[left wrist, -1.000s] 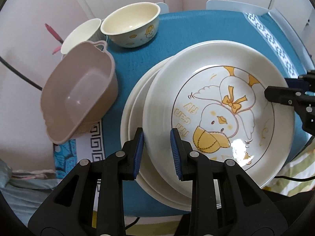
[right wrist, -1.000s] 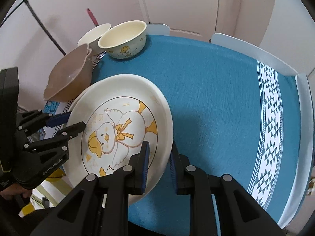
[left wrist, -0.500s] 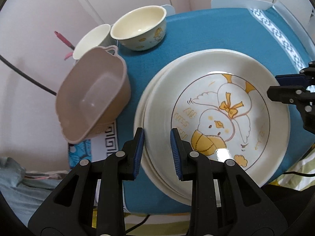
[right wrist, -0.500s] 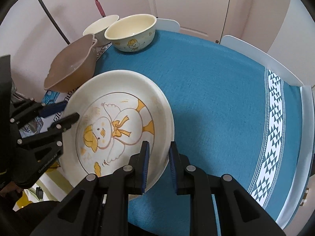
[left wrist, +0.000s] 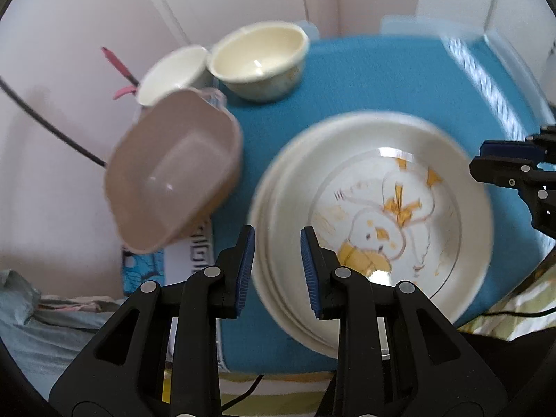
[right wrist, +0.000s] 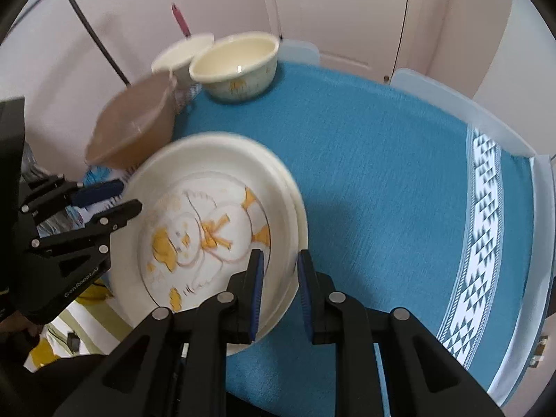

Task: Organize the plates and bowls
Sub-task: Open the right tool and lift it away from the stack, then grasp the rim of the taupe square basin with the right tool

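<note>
A white plate with a yellow duck drawing (left wrist: 389,205) (right wrist: 205,229) lies on top of a stack of white plates (left wrist: 267,243) at the table's near-left corner. My left gripper (left wrist: 277,260) is open, its fingers astride the stack's rim without closing on it. My right gripper (right wrist: 279,286) is open, its fingers astride the opposite rim. A cream bowl with a duck print (left wrist: 259,59) (right wrist: 234,62) stands at the back left, a white bowl (left wrist: 172,73) (right wrist: 182,52) beside it. A brown plastic tub (left wrist: 173,177) (right wrist: 133,121) sits tilted at the left edge.
The table wears a blue cloth (right wrist: 382,173) with a white patterned band (right wrist: 483,243) on the right. A white door (right wrist: 333,10) and pink walls stand behind. A black cable (left wrist: 52,128) and a pink stick (left wrist: 114,60) are by the left wall. Fabric lies below the table's left edge (left wrist: 21,309).
The duck plate has come down flat onto the stack. Both grippers have opened slightly and pulled back and up from the rim; the view is blurred with motion.
</note>
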